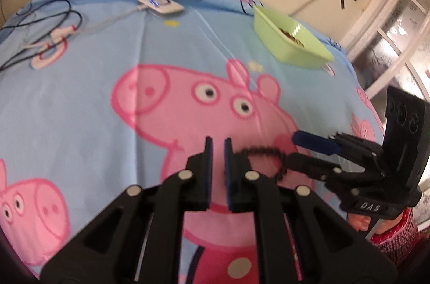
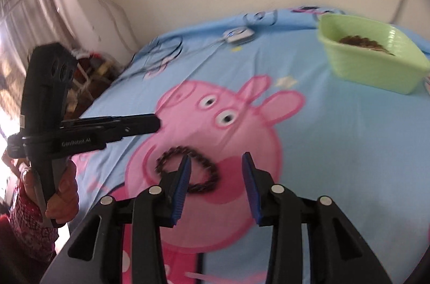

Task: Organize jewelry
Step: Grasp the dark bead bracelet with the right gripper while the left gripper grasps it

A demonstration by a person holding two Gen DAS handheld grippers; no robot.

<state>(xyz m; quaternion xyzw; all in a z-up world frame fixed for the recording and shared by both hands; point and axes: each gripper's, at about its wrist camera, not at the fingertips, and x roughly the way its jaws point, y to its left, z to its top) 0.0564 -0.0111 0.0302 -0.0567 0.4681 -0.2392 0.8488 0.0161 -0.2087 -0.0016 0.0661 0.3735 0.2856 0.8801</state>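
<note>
Bracelet (image 2: 188, 169) on sheet, beside right tool (image 2: 216, 168)

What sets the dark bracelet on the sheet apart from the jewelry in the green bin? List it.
The dark bracelet lies alone as an open loop on the pink print; the brown jewelry sits heaped inside the green bin. The bracelet looks near black, the heap brownish. Both look beaded.

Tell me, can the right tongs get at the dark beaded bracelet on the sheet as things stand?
Probably yes. The right tongs are open with nothing between them, and the bracelet lies flat on the blue sheet just ahead, partly behind one finger. The left tongs hover off to the side, not over it.
</note>
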